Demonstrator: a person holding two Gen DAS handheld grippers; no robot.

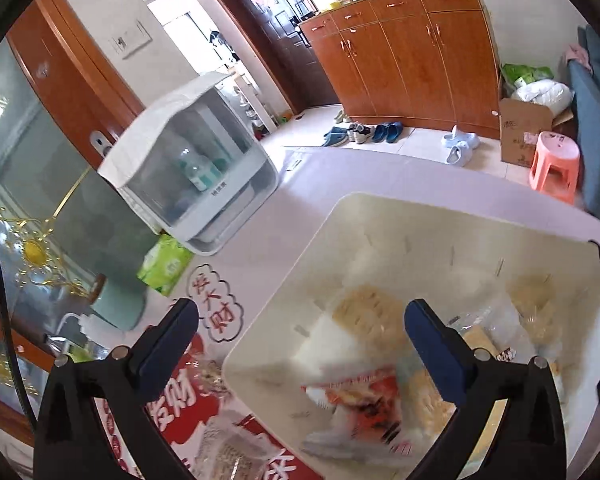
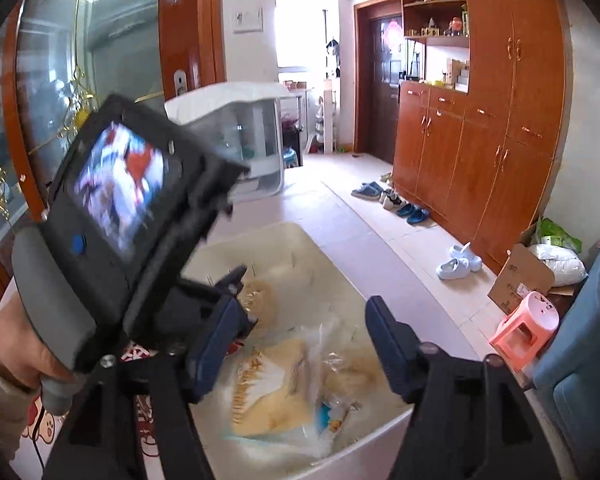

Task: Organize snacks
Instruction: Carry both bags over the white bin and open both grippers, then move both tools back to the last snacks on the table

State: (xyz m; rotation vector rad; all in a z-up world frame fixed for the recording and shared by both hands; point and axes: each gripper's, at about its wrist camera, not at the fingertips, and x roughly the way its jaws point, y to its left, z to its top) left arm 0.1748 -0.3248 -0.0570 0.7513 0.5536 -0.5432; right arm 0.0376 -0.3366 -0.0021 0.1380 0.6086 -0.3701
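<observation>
Both grippers — left gripper (image 1: pixel 302 322) and right gripper (image 2: pixel 306 330) — hang wide and hold nothing over the bin (image 1: pixel 296 276). Go slow, pinch one snack (image 1: pixel 356 412) — not two.

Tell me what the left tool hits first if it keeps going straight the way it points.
Probably the red-and-white snack packet lying in the white bin: it sits between the open left tool fingers. Blur leaves depth uncertain.

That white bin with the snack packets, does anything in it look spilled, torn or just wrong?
Nothing looks spilled or torn. The packets lie loosely heaped in the white bin, and one clear snack bag sits outside it on the red table mat. Blur hides finer detail.
</observation>
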